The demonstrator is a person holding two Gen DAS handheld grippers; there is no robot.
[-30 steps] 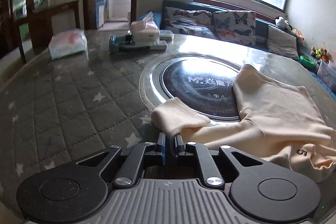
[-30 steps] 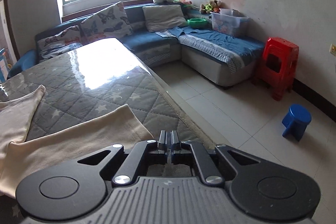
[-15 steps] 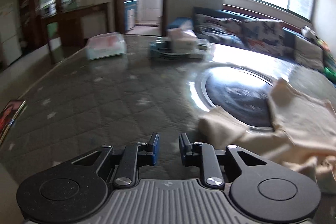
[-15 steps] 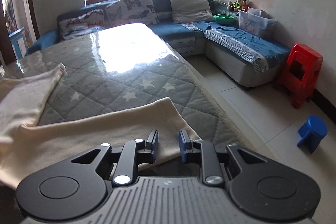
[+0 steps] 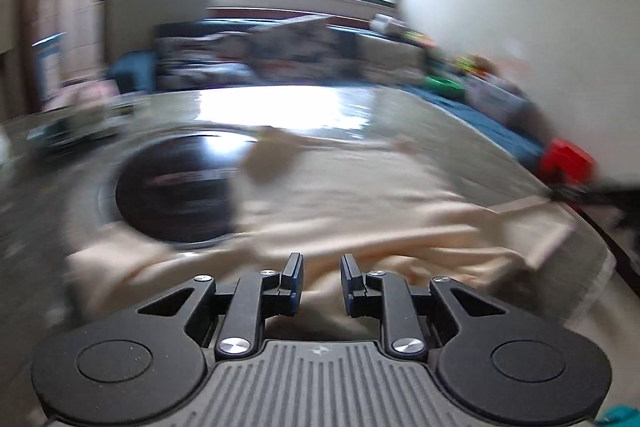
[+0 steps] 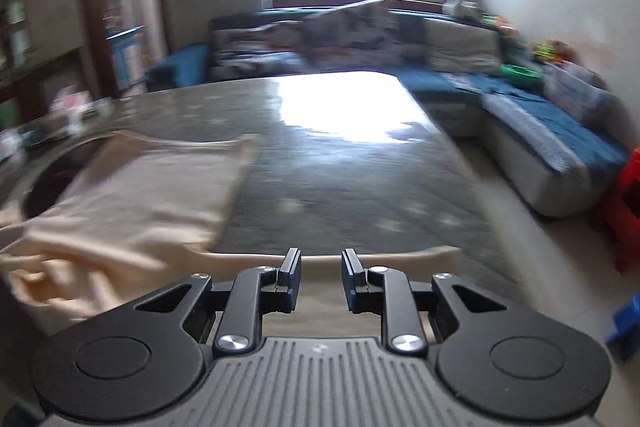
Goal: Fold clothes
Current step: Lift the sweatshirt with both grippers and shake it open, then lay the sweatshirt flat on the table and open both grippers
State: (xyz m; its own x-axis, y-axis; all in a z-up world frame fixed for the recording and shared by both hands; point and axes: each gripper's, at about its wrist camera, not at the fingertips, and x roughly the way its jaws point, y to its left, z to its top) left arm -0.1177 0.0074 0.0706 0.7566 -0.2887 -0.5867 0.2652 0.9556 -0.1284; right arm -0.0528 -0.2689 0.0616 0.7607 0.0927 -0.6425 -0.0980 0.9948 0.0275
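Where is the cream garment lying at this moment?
The cream garment lies spread on the table, right of the dark round plate in the left wrist view, just ahead of both grippers.

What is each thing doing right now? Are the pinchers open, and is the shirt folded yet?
Left gripper: open, nothing pinched, over the garment.
Right gripper: open, nothing pinched, above a cream cloth edge.
Cream garment: lying rumpled on the table, not neatly folded yet.
Table: covered with a grey quilted star cloth, shiny from the window.
Round black plate: set in the table, partly covered by the garment.
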